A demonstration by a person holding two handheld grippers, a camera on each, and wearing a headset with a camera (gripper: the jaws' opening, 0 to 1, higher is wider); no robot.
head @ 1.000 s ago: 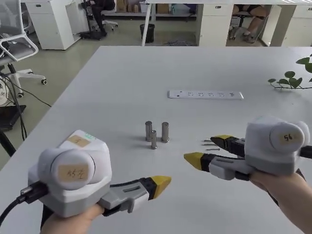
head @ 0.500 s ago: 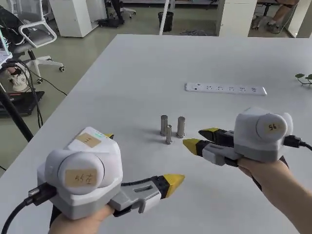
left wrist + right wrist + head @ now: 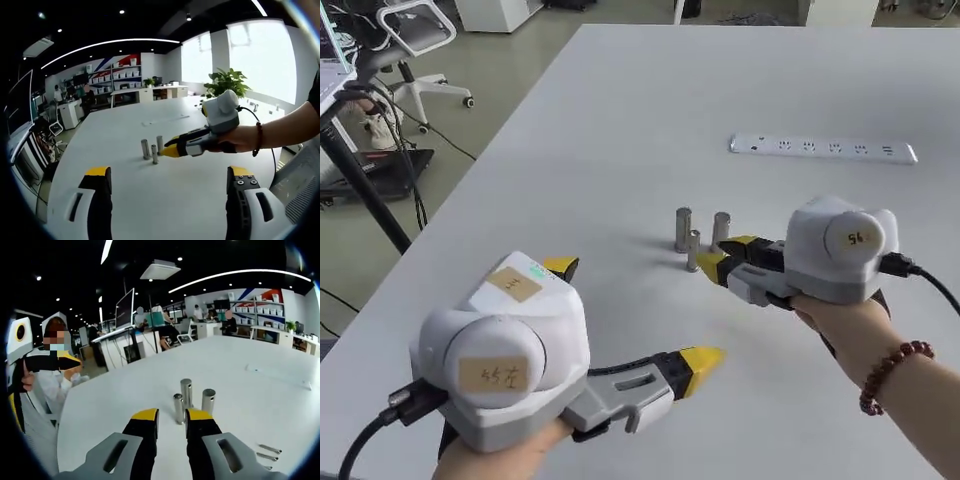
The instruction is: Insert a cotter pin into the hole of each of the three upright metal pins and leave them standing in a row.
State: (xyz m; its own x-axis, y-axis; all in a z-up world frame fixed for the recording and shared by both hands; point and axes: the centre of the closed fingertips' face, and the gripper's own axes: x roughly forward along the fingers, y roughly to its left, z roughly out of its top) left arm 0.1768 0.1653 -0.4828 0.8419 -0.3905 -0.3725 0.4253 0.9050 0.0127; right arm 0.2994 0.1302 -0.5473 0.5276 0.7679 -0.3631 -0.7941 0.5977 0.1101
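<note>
The left gripper (image 3: 632,311) is held with its jaws wide apart and empty. The right gripper (image 3: 171,416) is held with its jaws narrowly parted, nothing clamped. Three metal pins (image 3: 187,392) are found upright on the table (image 3: 620,150) just ahead of its tips. Cotter pins (image 3: 270,449) are laid flat beside its right jaw.

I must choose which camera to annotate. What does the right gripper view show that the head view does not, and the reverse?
Right gripper view, not the head view: thin metal cotter pins lying on the white table to the right of the jaws, and people at desks behind.

Head view, not the right gripper view: the dark red bead bracelet on the wrist behind the right gripper.

Both: the three upright grey metal pins in a cluster, the right gripper's yellow-tipped jaws slightly apart just before them, and the left gripper.
</note>
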